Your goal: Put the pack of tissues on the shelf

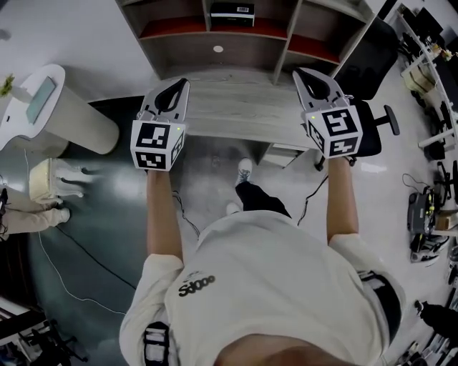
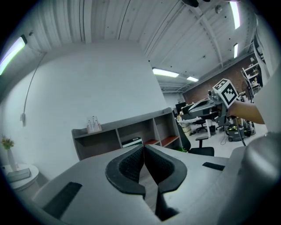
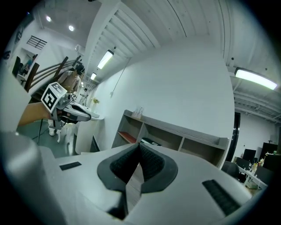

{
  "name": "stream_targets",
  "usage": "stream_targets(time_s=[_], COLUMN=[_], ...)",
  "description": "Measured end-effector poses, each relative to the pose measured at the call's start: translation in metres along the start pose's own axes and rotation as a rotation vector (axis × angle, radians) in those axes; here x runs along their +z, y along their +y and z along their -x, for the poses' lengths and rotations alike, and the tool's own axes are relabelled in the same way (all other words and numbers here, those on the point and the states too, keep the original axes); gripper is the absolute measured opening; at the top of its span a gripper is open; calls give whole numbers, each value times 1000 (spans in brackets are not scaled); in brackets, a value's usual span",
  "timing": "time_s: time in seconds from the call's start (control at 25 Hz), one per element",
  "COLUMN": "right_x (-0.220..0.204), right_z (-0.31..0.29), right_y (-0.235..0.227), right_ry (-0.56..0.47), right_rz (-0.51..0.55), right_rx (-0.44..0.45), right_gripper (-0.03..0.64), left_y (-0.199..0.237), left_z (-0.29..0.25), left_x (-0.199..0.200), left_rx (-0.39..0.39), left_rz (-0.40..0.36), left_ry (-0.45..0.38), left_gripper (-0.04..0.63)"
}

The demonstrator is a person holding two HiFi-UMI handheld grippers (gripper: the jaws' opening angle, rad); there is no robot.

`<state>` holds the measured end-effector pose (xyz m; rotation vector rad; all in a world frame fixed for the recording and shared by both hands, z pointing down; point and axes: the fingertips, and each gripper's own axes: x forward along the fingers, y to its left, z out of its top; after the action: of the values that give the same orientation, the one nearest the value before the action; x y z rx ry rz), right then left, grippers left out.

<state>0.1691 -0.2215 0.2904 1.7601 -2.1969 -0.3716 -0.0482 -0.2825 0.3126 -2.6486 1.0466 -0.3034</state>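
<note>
A white-and-black pack point(image 1: 232, 10) lies in the middle compartment of the grey shelf point(image 1: 250, 50); it also shows as the pack point(image 2: 131, 142) in the left gripper view and the pack point(image 3: 150, 142) in the right gripper view. Both grippers hover side by side over the grey wooden tabletop point(image 1: 236, 107) in front of the shelf, well short of the pack. My left gripper point(image 1: 184, 83) is shut with nothing between its pads, tips meeting point(image 2: 144, 147). My right gripper point(image 1: 298, 74) is shut and empty too point(image 3: 139, 145).
A white round stand point(image 1: 50, 107) is at the left, with a person's legs point(image 1: 50, 193) beside it. A black office chair point(image 1: 376, 125) stands right of the table. Cables run over the floor. Small bottles point(image 2: 93, 125) sit on the shelf top.
</note>
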Motion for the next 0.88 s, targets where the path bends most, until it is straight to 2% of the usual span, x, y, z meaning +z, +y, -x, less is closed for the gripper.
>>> stream_targets(time_s=[0.44, 0.88], right_x=[13, 17], right_z=[27, 22], right_y=[0, 4], right_ry=[-7, -18], right_rz=[39, 54], right_rx=[-24, -5], right_gripper=[6, 6], left_y=[-18, -18], left_z=[7, 5], left_x=[27, 28], left_rx=[-19, -24], left_rz=[-39, -50], left_ry=[-33, -36], left_gripper=[18, 18])
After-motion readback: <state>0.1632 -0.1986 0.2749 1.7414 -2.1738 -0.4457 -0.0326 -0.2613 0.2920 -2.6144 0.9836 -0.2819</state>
